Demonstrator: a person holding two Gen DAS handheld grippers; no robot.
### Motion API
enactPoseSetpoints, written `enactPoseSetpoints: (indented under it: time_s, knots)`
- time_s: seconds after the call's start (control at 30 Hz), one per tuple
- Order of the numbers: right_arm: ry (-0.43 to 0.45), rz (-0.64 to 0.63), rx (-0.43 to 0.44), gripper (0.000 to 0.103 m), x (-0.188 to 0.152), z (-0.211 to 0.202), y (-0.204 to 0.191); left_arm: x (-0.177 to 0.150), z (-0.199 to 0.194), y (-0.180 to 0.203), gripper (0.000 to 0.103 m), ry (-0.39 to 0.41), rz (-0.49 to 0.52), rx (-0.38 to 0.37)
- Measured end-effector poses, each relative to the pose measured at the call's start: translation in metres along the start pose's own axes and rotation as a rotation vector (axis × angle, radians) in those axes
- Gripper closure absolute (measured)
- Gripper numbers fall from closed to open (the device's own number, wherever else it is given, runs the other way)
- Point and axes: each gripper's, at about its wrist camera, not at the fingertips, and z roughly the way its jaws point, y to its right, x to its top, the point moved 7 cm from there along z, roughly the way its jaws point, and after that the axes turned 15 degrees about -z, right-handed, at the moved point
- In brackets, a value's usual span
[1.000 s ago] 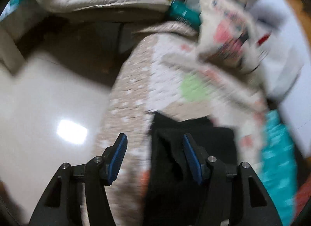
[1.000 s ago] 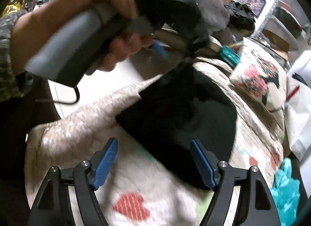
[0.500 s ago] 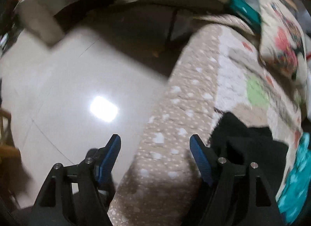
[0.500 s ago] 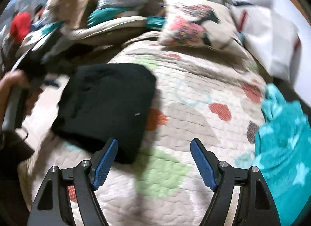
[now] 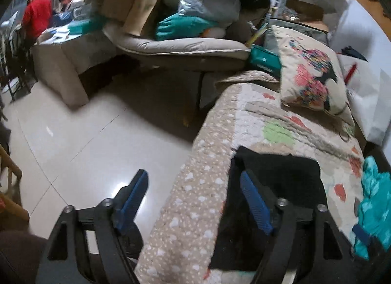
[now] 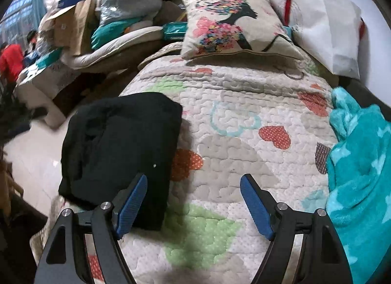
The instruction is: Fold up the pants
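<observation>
Folded black fabric pants (image 6: 117,152) lie on the heart-patterned quilted bed cover (image 6: 244,142), ahead-left of the right tool (image 6: 194,207) and ahead-right of the left tool (image 5: 195,201). Both tools gape empty, the left's jaws having just been opening. The fold looks finished; only tidying seems left.

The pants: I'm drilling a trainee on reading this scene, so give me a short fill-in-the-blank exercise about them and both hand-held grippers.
1. The folded pants are ____ in colour.
2. They lie on a quilt patterned with ____ shapes.
3. The right hand-held gripper holds ____ between its pads.
4. The left hand-held gripper, whose jaws have just been opening, is ____.

Missing words: black; heart; nothing; open
</observation>
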Motion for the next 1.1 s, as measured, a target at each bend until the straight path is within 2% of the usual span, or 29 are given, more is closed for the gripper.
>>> enactPoseSetpoints:
  time_s: [0.03, 0.17, 0.3, 0.47, 0.53, 0.83, 1.1]
  knots:
    - [0.0, 0.012, -0.009, 0.02, -0.002, 0.0, 0.002, -0.007, 0.0, 0.007, 0.016, 0.005, 0.032, -0.016]
    - [0.0, 0.014, -0.042, 0.02, -0.016, -0.001, 0.005, -0.024, 0.001, 0.033, 0.016, 0.05, 0.184, -0.035]
    - [0.016, 0.014, -0.069, 0.019, -0.02, -0.006, 0.007, -0.038, -0.004, 0.053, 0.016, 0.07, 0.289, -0.068]
    - [0.044, 0.002, -0.083, 0.017, -0.017, -0.011, 0.005, -0.052, 0.0, 0.062, 0.016, 0.084, 0.421, 0.01]
    - [0.043, 0.001, -0.084, 0.017, -0.017, -0.01, 0.004, -0.053, 0.002, 0.061, 0.016, 0.082, 0.428, 0.03]
    - [0.024, 0.009, -0.085, 0.016, -0.02, -0.005, 0.002, -0.048, 0.005, 0.05, 0.016, 0.028, 0.349, 0.019]
    - [0.022, 0.008, -0.086, 0.016, -0.021, -0.004, 0.001, -0.049, 0.006, 0.05, 0.016, 0.014, 0.341, 0.011]
